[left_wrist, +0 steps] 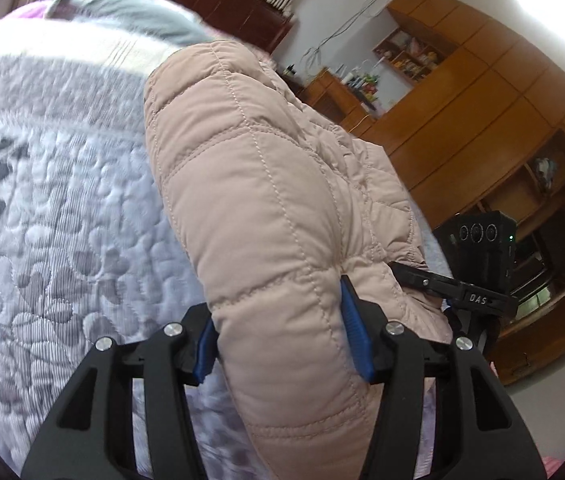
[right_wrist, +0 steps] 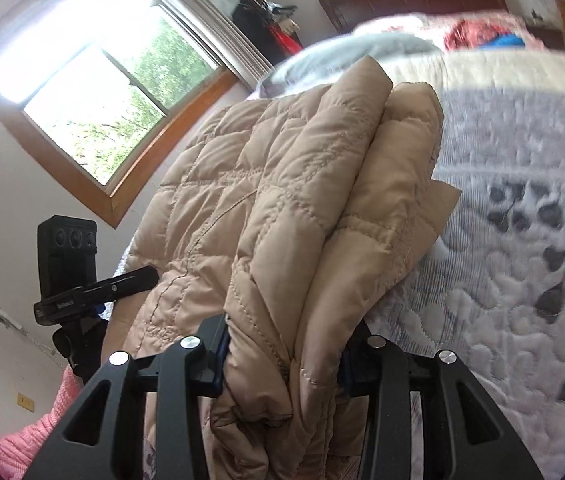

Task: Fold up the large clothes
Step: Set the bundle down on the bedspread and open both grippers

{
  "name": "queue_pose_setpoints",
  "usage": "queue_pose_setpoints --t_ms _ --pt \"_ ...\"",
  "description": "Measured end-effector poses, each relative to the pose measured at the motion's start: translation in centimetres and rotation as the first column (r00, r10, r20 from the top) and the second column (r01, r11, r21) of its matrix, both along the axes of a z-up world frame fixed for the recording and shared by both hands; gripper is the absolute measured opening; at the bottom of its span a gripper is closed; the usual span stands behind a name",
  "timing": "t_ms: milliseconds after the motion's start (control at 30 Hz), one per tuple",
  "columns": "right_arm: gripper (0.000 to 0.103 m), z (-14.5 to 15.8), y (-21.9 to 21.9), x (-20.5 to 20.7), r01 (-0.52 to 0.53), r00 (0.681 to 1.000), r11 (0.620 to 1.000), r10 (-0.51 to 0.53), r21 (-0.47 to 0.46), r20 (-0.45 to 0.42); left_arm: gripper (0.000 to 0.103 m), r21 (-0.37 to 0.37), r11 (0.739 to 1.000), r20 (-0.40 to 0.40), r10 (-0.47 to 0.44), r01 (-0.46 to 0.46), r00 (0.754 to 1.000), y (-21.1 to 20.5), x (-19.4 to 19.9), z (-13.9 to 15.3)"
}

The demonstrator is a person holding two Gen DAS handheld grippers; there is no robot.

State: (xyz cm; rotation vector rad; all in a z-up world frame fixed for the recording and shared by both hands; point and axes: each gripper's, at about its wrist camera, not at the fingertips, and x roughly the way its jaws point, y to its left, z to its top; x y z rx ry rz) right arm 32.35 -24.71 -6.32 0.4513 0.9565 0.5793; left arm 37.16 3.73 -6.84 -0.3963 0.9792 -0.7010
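A beige quilted puffer jacket (left_wrist: 266,184) is held up over a bed with a grey-and-white quilted bedspread (left_wrist: 42,208). My left gripper (left_wrist: 282,332) is shut on a thick padded fold of the jacket; the blue pads (left_wrist: 352,320) press it from both sides. My right gripper (right_wrist: 282,364) is shut on a bunched stack of jacket layers (right_wrist: 294,216), which hide its pads. Each wrist view shows the other gripper's camera unit beyond the jacket, to the right in the left wrist view (left_wrist: 482,256) and to the left in the right wrist view (right_wrist: 67,260).
The bedspread (right_wrist: 522,240) fills the right of the right wrist view, with pillows and colourful cloth (right_wrist: 482,36) at the head. A window (right_wrist: 94,92) is on the left wall. Wooden wardrobes and shelves (left_wrist: 482,92) stand beside the bed. Pink knit fabric (right_wrist: 42,432) lies low left.
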Motion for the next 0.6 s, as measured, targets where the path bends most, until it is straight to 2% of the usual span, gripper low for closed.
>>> queue_pose_setpoints --t_ms 33,100,167,200,267,400,600 --pt "0.042 -0.7 0.0 0.4 0.005 1.0 1.0 -0.005 0.005 -0.016 0.057 0.009 1.0 -0.026 0.009 -0.008 1.0 0.2 0.5 -1.3" --pt "0.044 -2.1 -0.5 0.7 0.01 1.0 0.999 -0.009 0.044 -0.029 0.06 -0.022 1.0 -0.035 0.007 -0.007 0.999 0.6 0.6 -2.6" --pt "0.047 -2.8 -1.2 0.7 0.018 0.999 0.995 -0.013 0.095 -0.049 0.063 -0.024 1.0 -0.03 0.007 -0.008 1.0 0.7 0.6 -2.7" --pt "0.053 -2.9 -1.4 0.7 0.022 0.998 0.995 -0.017 0.097 -0.052 0.064 -0.015 1.0 -0.028 0.011 -0.012 1.0 0.8 0.6 -2.6" --pt "0.062 -2.7 -1.7 0.6 0.042 0.997 0.996 -0.037 0.076 -0.068 0.068 0.018 0.999 -0.029 0.03 -0.03 0.999 0.8 0.1 -2.1" --pt "0.071 -1.4 -3.1 -1.1 0.067 0.996 0.997 -0.064 0.05 -0.065 0.073 0.085 0.994 -0.009 0.065 -0.064 0.998 0.6 -1.5 -0.3" --pt "0.073 1.1 -4.1 -4.9 0.078 0.997 0.997 -0.077 0.02 -0.026 0.08 0.122 0.986 0.064 0.106 -0.113 0.992 1.4 -6.4 2.4"
